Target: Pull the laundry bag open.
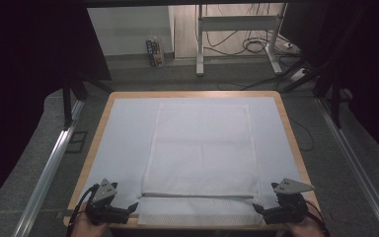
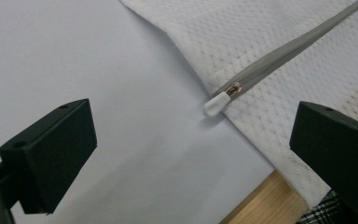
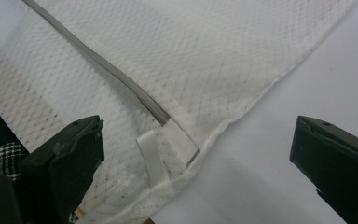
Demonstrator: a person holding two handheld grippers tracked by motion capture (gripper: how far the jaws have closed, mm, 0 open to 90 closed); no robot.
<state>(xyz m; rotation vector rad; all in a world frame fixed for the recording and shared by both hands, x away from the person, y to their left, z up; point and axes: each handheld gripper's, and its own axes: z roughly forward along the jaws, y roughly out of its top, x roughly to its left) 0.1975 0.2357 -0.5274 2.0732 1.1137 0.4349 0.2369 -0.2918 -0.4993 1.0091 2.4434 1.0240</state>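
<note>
both grippers [image 1: 134, 206] [image 1: 257, 209] gape empty at mesh bag's [image 1: 202, 148] near-edge corners; laying-out looks done, next likely needs gripping the zipper pull [image 2: 216, 103]

One white mesh laundry bag [image 1: 200, 148] lies on one pale sheet [image 1: 123, 133] over one wooden table [image 1: 96, 129]. The bag has one grey zipper [image 1: 197, 195], one white zipper pull [image 2: 216, 103] toward 7 o'clock and one white fabric loop [image 3: 152, 161] toward 5 o'clock. Two grippers: the left gripper [image 1: 134, 207] at 7 o'clock, the right gripper [image 1: 257, 209] at 5 o'clock.
</note>
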